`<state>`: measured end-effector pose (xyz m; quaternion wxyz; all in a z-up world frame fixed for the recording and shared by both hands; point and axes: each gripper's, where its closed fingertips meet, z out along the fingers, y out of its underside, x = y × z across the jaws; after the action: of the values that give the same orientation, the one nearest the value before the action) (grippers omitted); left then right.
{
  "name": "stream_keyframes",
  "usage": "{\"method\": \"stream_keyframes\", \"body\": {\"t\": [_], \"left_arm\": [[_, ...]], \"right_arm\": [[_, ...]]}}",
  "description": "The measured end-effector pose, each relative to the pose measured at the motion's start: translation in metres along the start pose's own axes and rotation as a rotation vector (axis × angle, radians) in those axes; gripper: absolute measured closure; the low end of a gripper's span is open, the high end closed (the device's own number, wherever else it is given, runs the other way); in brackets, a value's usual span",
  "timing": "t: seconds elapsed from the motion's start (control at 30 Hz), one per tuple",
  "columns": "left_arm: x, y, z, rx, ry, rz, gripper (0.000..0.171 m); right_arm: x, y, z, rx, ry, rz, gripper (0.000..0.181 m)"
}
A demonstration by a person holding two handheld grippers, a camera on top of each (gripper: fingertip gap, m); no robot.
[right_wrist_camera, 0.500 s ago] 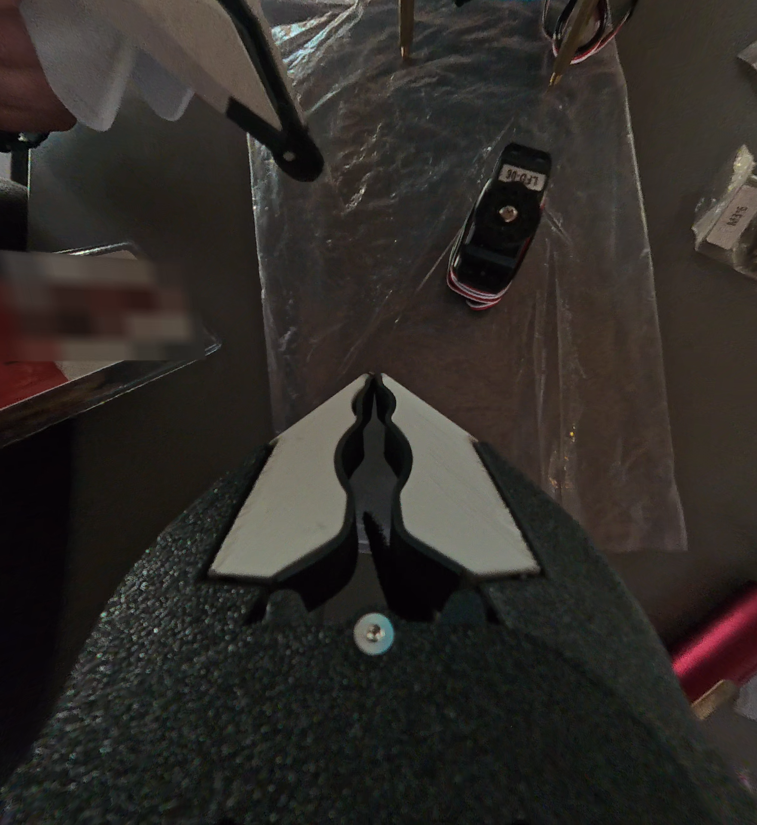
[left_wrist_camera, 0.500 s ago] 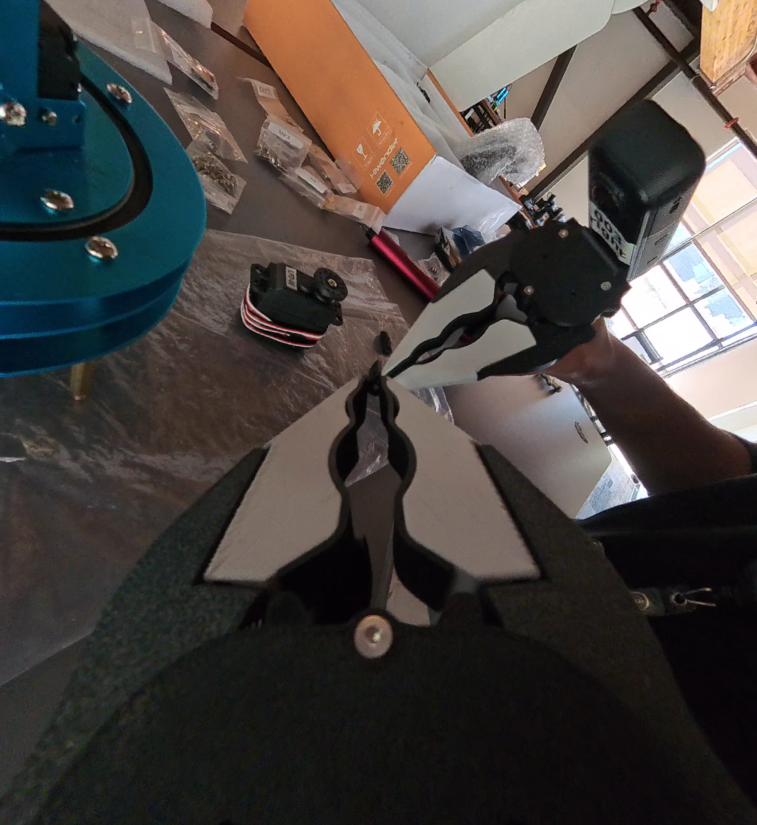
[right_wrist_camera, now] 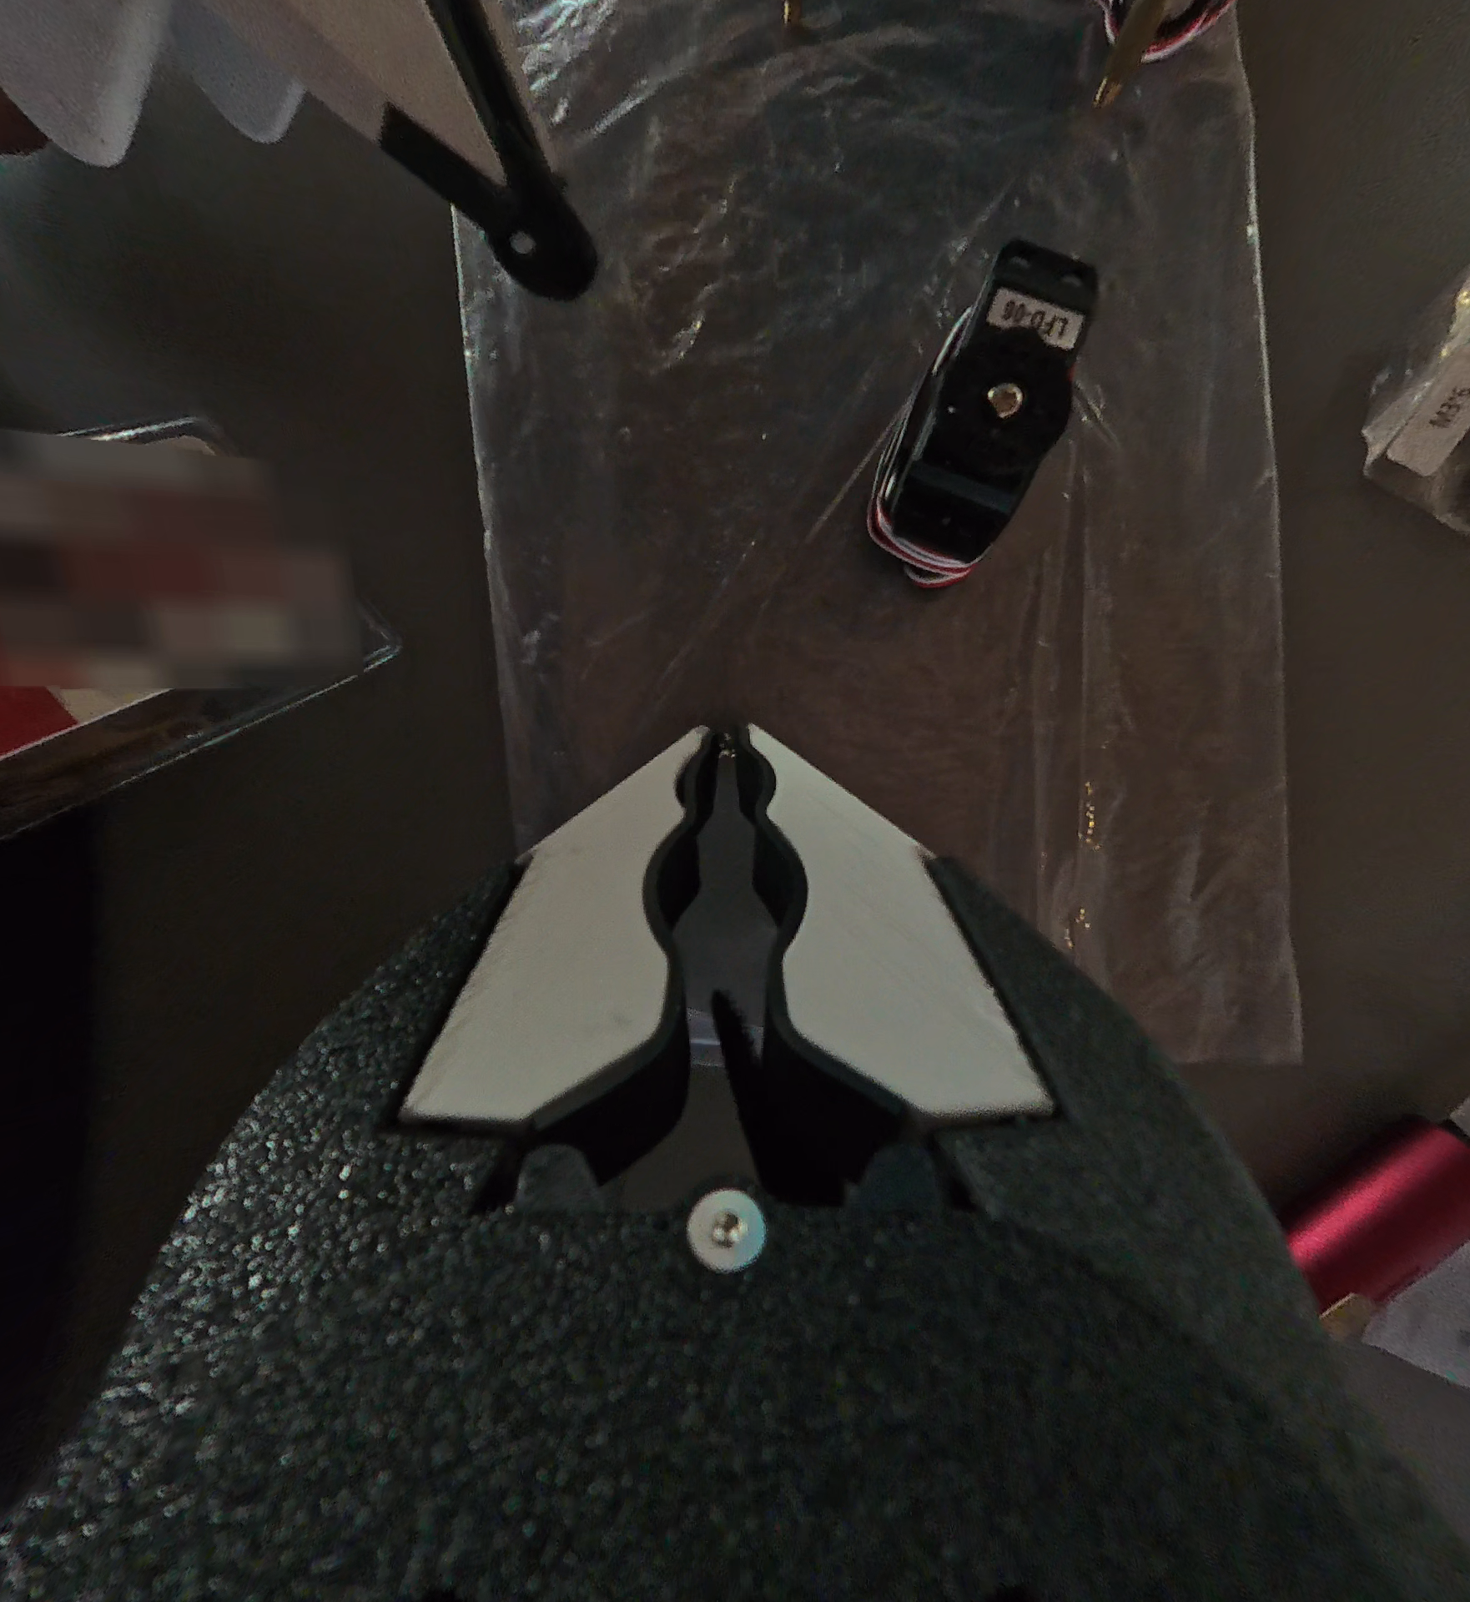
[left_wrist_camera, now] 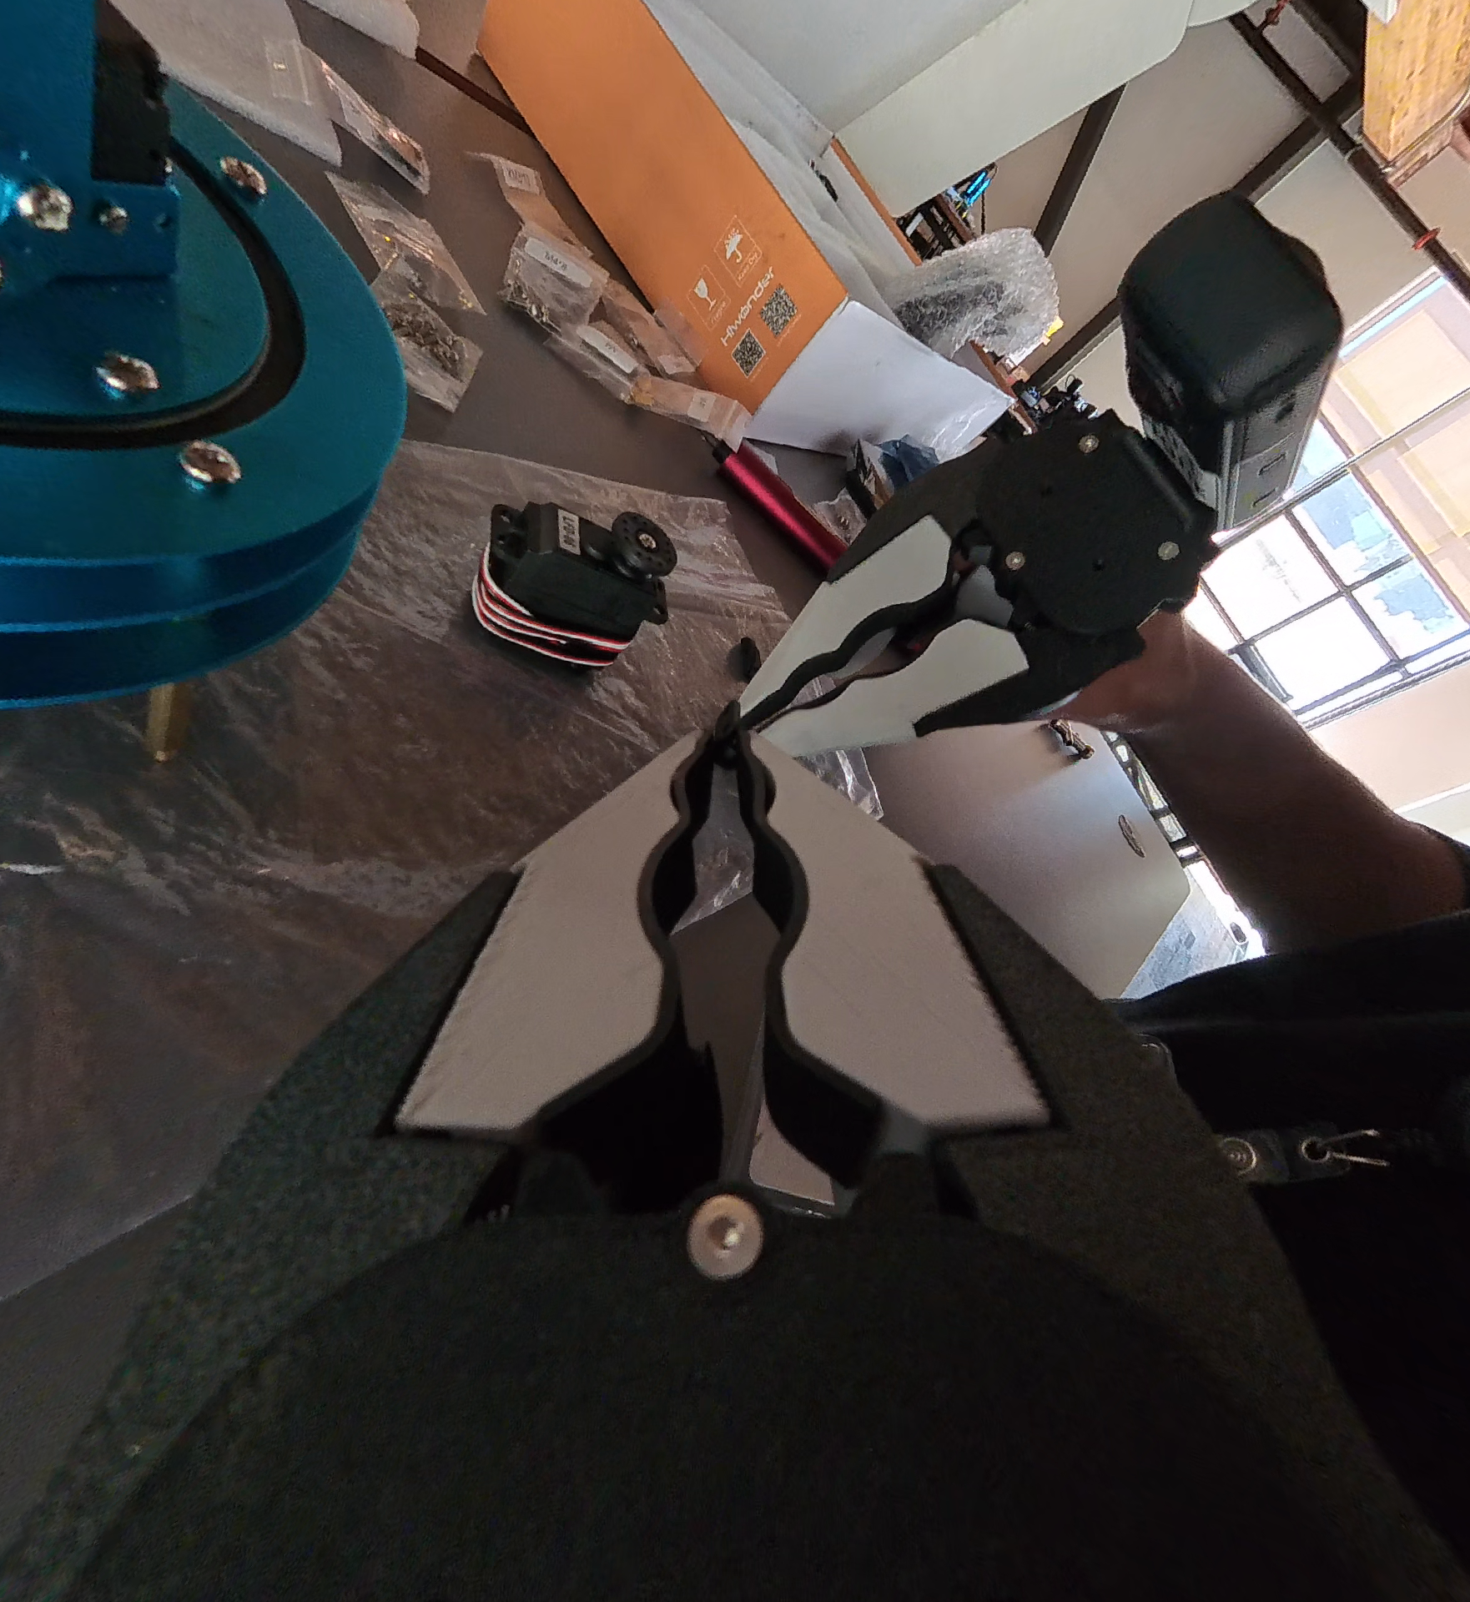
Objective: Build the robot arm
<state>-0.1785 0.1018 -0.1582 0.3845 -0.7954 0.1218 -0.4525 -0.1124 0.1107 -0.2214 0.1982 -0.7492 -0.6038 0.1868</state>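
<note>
My left gripper [left_wrist_camera: 727,737] is shut, held just above a clear plastic sheet [left_wrist_camera: 281,823]. My right gripper [right_wrist_camera: 727,737] is shut too, and a tiny glint at its tips cannot be made out. In the left wrist view the right gripper [left_wrist_camera: 749,706] comes in from the right, held by a hand, with its tips close to mine. In the right wrist view the left gripper [right_wrist_camera: 541,251] is at the upper left, apart from the right one. A black servo [left_wrist_camera: 575,589] wound with red, white and black wire lies on the sheet [right_wrist_camera: 801,520], also visible in the right wrist view [right_wrist_camera: 974,433].
A blue metal round base [left_wrist_camera: 151,433] on brass standoffs [left_wrist_camera: 166,724] stands at the left. Beyond it are small bags of screws [left_wrist_camera: 554,277], an orange box [left_wrist_camera: 671,199] and a red cylinder [left_wrist_camera: 775,498]. A small black piece [left_wrist_camera: 747,656] lies on the sheet. My hands' fingertips stand some 10 cm from each other. The left tips stand about 7 cm off the black servo [left_wrist_camera: 575,589].
Almost nothing. Both grippers stay shut. In the right wrist view the left gripper has drifted slightly up and to the left.
</note>
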Motion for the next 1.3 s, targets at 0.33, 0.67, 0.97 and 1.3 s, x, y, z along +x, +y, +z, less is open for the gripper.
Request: {"method": "stream_keyframes", "body": {"t": [0.33, 0.67, 0.97, 1.3], "left_arm": [[0.001, -0.002, 0.002, 0.006, 0.009, -0.003, 0.168], [0.001, 0.001, 0.003, -0.004, 0.009, -0.006, 0.168], [0.000, 0.000, 0.003, -0.005, 0.007, -0.006, 0.167], [0.002, 0.000, 0.010, -0.022, 0.013, 0.008, 0.167]], "right_arm": [[0.002, -0.002, -0.004, 0.058, -0.025, 0.051, 0.176], [0.003, 0.003, -0.002, 0.064, -0.041, 0.091, 0.175], [0.008, 0.004, -0.002, 0.067, -0.017, 0.079, 0.181], [0.009, 0.002, -0.015, 0.135, -0.045, 0.146, 0.181]]}}
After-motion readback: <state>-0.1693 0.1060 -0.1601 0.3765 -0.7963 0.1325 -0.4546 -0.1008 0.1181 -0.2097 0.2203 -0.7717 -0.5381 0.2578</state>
